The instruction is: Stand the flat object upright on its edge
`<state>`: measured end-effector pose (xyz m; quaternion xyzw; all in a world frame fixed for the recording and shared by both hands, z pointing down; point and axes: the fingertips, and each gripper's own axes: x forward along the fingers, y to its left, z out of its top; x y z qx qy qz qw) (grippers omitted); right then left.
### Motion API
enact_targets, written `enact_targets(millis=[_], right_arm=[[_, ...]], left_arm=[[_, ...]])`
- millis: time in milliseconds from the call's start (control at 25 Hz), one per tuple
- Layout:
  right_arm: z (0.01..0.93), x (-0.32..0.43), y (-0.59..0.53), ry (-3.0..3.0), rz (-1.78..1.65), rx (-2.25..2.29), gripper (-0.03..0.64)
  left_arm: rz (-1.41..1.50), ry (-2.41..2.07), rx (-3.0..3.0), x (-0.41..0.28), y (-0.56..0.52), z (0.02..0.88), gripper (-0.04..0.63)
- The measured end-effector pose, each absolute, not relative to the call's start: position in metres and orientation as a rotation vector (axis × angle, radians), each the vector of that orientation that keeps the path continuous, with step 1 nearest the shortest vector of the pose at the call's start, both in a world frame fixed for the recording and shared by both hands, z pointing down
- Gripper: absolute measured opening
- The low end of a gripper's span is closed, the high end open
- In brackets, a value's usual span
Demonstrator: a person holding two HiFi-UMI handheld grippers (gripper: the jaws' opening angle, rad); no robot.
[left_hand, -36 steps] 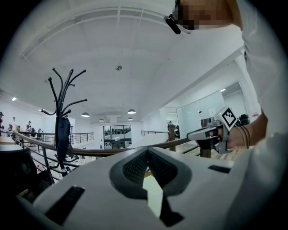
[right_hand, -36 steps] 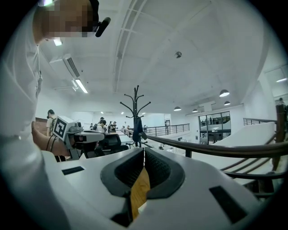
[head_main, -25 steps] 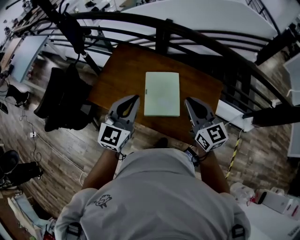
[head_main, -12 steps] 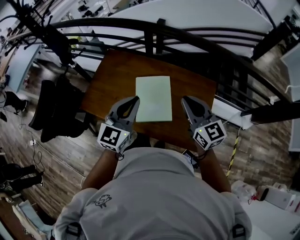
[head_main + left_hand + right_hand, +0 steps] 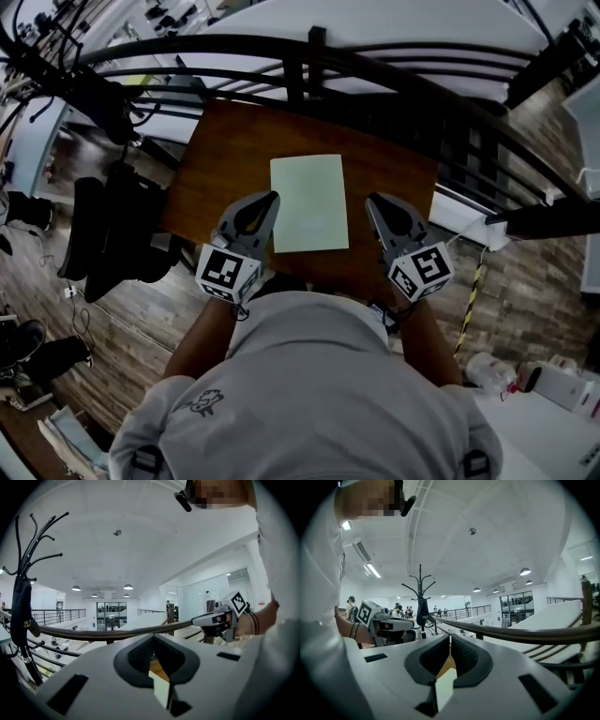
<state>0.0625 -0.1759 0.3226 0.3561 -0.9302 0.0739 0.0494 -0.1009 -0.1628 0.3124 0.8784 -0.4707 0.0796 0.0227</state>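
Note:
A pale green flat object (image 5: 309, 203) lies flat on a small brown wooden table (image 5: 225, 150). My left gripper (image 5: 272, 196) is shut and empty, its tips right beside the object's left edge. The right gripper (image 5: 371, 200), also shut and empty, sits a little off the right edge. In the left gripper view the jaws (image 5: 153, 640) meet, and a sliver of the pale object (image 5: 161, 688) shows below them. The right gripper view shows its jaws (image 5: 450, 640) closed over the same pale object (image 5: 445, 688).
A curved black railing (image 5: 394, 70) runs just beyond the table's far edge. A coat stand with dark clothing (image 5: 112, 225) is at the left. A white box (image 5: 457, 217) and a striped yellow-black post (image 5: 469, 300) are on the wooden floor at the right.
Both grippers have moved forward along the object's two sides, still shut. The left one now sits closer to the object's left edge. The object has not moved on the table.

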Motion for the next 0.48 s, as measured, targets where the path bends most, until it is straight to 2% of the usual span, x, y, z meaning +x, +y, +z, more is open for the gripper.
enact_targets(millis=[480], right_arm=[[0.367,0.046,-0.219,-2.749,0.361,1.080,0.036]], left_arm=[[0.369,-1.338,2.649,-0.117,-0.203,0.359,0.012]])
